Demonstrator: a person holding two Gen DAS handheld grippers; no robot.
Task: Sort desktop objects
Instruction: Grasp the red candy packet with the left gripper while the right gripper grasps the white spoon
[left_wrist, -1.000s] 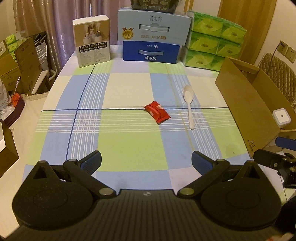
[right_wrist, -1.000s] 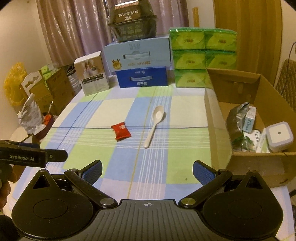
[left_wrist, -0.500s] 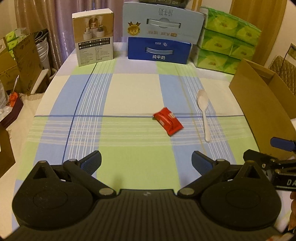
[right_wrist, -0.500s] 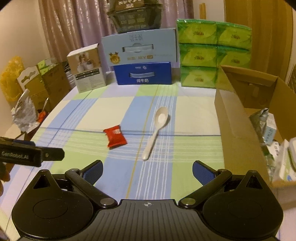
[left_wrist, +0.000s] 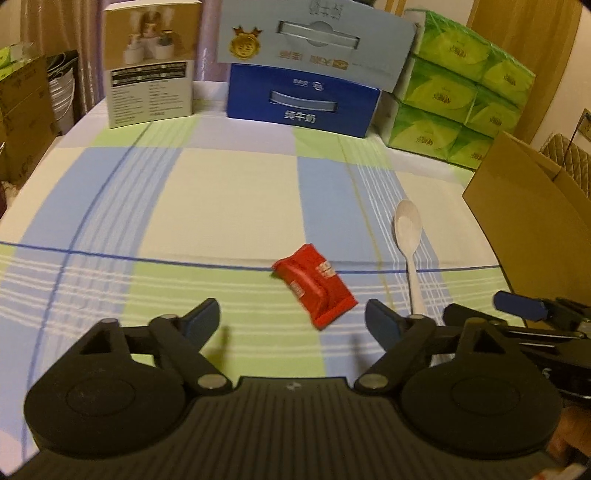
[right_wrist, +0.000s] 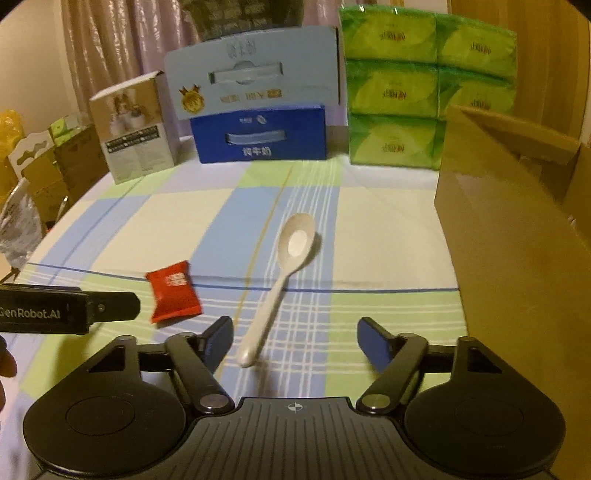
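A red snack packet (left_wrist: 314, 283) lies on the checked tablecloth just beyond my left gripper (left_wrist: 291, 319), which is open and empty. A white plastic spoon (left_wrist: 409, 245) lies to the packet's right, bowl pointing away. In the right wrist view the spoon (right_wrist: 281, 279) runs diagonally, its handle end reaching between the fingers of my open right gripper (right_wrist: 294, 339). The red packet (right_wrist: 173, 291) sits left of that spoon. The left gripper's black body shows at that view's left edge; the right gripper's fingers (left_wrist: 517, 304) show at the left wrist view's right edge.
An open cardboard box (right_wrist: 509, 236) stands on the table's right side. At the back stand a white product box (left_wrist: 149, 62), stacked blue milk cartons (left_wrist: 303, 94) and green tissue packs (left_wrist: 454, 99). Cartons and bags (right_wrist: 40, 166) sit off the table to the left.
Both grippers have moved forward and lower over the table. The packet and spoon now lie much nearer the fingers; the box's inside has dropped out of the right wrist view.
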